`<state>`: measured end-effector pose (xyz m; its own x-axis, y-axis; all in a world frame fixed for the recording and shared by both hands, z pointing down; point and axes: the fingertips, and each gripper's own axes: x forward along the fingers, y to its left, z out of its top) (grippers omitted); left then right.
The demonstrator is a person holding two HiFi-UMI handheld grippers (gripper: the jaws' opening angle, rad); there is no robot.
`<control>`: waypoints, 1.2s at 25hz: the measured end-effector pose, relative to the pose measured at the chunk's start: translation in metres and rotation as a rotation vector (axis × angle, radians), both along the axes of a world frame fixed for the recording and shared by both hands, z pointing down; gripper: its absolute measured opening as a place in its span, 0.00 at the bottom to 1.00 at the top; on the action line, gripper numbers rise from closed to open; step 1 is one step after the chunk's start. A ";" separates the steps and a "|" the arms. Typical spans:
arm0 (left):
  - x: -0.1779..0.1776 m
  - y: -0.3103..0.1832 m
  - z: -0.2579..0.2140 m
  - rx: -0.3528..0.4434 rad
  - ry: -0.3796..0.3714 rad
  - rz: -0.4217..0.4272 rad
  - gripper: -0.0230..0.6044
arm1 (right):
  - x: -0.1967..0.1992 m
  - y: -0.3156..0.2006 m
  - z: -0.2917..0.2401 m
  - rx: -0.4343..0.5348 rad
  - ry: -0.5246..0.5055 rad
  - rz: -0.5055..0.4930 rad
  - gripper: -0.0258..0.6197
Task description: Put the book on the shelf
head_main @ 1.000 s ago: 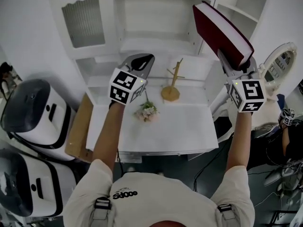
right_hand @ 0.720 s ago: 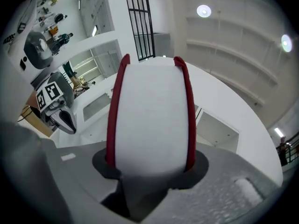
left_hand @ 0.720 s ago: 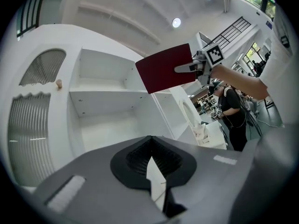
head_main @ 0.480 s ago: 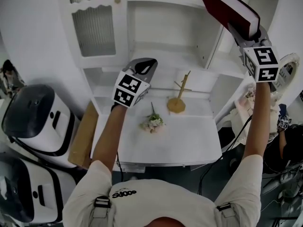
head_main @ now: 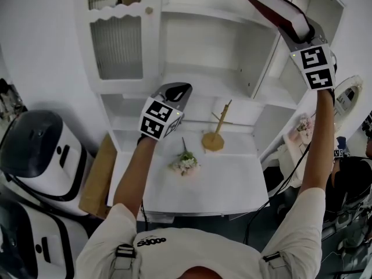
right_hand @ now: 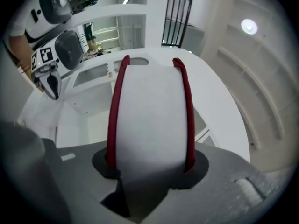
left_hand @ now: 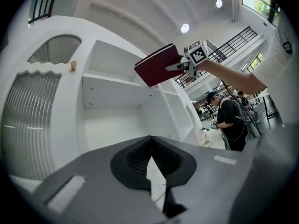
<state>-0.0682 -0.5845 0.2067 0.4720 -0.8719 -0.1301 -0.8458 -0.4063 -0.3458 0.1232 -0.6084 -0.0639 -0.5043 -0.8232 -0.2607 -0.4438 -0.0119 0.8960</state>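
Observation:
A dark red book (head_main: 273,7) with white page edges is clamped between the jaws of my right gripper (head_main: 299,31), which is shut on its lower end. The book is held high at the top right, tilted, in front of the upper compartment of the white shelf unit (head_main: 215,16). In the right gripper view the book (right_hand: 149,111) fills the middle, standing up out of the right gripper (right_hand: 149,164). The left gripper view shows the book (left_hand: 158,71) raised beside the shelf board (left_hand: 117,80). My left gripper (head_main: 177,90) hovers over the desk, shut and holding nothing.
On the white desk (head_main: 226,179) stand a small wooden stand (head_main: 214,138) and a bunch of flowers (head_main: 186,163). A ribbed-glass cabinet door (head_main: 118,45) is at the upper left. White machines (head_main: 38,150) stand at the left, a round mirror (head_main: 347,95) at the right.
My right gripper has lifted the book higher and farther back toward the upper shelf. The left gripper has stayed nearly where it was.

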 end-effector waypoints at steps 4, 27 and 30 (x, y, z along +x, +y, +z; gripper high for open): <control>0.000 -0.003 0.002 -0.001 0.002 0.010 0.06 | -0.014 -0.034 0.014 -0.015 0.151 0.076 0.38; -0.039 -0.017 0.018 -0.038 0.030 -0.036 0.06 | -0.084 -0.157 0.054 -0.181 0.492 0.243 0.90; -0.046 -0.017 0.019 -0.041 0.029 -0.042 0.06 | -0.087 -0.172 0.054 -0.184 0.478 0.238 0.94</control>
